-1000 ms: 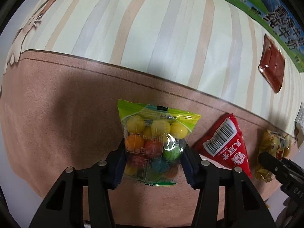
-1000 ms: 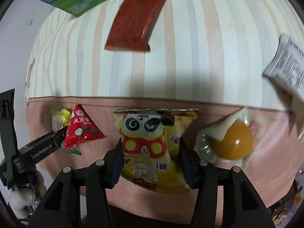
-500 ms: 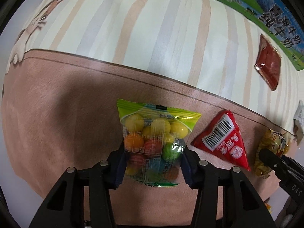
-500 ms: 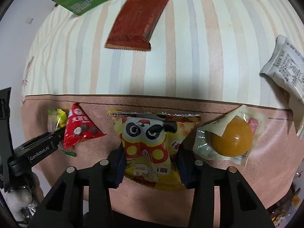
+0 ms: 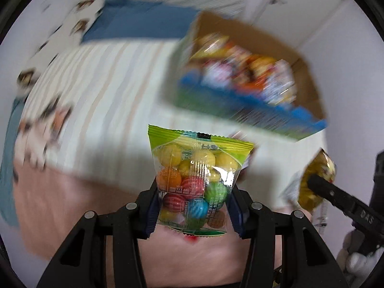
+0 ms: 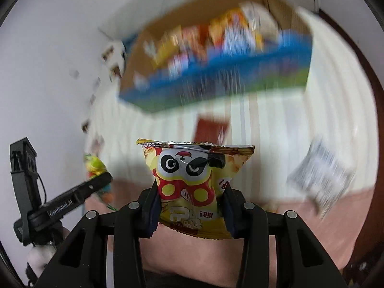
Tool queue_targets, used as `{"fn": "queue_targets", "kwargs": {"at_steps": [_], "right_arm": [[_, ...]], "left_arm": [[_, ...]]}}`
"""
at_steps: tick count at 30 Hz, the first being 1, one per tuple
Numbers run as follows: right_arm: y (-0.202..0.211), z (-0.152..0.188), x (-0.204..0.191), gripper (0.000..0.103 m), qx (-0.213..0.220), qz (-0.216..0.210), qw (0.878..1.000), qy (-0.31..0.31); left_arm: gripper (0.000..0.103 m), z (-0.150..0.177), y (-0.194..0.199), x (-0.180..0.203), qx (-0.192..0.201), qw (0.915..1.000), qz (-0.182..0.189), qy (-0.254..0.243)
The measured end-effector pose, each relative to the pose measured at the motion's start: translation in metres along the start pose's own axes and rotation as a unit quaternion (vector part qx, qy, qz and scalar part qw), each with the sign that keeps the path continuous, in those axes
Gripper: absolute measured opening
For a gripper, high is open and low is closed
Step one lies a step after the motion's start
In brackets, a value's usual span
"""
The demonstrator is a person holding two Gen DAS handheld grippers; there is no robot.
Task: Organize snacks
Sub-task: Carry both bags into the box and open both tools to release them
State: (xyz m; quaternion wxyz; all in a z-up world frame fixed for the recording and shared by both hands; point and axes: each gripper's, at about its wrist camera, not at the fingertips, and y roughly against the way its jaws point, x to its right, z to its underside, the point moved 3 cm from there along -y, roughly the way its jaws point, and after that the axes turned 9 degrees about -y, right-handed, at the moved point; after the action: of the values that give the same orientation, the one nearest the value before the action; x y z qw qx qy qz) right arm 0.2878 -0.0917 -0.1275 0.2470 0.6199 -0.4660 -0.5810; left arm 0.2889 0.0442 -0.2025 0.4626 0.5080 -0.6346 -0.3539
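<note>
My left gripper (image 5: pixel 193 212) is shut on a clear green-topped bag of coloured candy balls (image 5: pixel 195 177) and holds it up off the bed. My right gripper (image 6: pixel 189 212) is shut on a yellow panda snack bag (image 6: pixel 192 182) and holds it lifted too. A cardboard box (image 5: pixel 242 79) with a blue and green front holds several snack packs; it lies ahead in both views, blurred, and shows in the right wrist view (image 6: pixel 216 57). The right gripper with its yellow bag (image 5: pixel 316 177) shows at the right of the left wrist view.
A dark red flat packet (image 6: pixel 211 129) and a white printed packet (image 6: pixel 321 177) lie on the striped bedspread (image 6: pixel 276 124). A pink-brown blanket band (image 5: pixel 72 206) runs below. A blue cloth (image 5: pixel 134 21) lies at the back. White walls stand behind the box.
Both grippers have lifted their bags off the blanket and tilted up and forward. The snack box has come into view ahead. The background is motion-blurred.
</note>
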Motion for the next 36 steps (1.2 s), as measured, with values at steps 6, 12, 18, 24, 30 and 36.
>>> {"fn": "queue_targets", "kwargs": {"at_steps": [6,12,18,24,30,36], "right_arm": [[0.037,-0.101,0.0,0.045,0.059,0.039,0.997,0.022],[0.014,-0.167,0.017,0.045,0.048,0.095,0.994,0.014],[-0.029,-0.19,0.039,0.045,0.015,0.124,0.992,-0.001],[-0.064,-0.19,0.057,0.045,-0.01,0.142,0.99,-0.008],[-0.086,-0.185,0.057,0.067,-0.044,0.15,0.988,0.009],[-0.089,-0.182,0.043,0.101,-0.047,0.164,0.985,0.021]], "left_arm": [[0.046,-0.095,-0.002,0.057,0.004,0.9974,0.007,-0.072],[0.046,-0.164,-0.059,0.064,-0.041,0.995,-0.023,-0.088],[0.046,-0.187,-0.114,0.041,-0.094,0.9868,-0.087,-0.099],[0.046,-0.182,-0.147,0.022,-0.132,0.9788,-0.119,-0.102],[0.049,-0.174,-0.167,0.01,-0.151,0.9807,-0.096,-0.078],[0.087,-0.178,-0.163,0.008,-0.136,0.9855,-0.077,-0.067]]}}
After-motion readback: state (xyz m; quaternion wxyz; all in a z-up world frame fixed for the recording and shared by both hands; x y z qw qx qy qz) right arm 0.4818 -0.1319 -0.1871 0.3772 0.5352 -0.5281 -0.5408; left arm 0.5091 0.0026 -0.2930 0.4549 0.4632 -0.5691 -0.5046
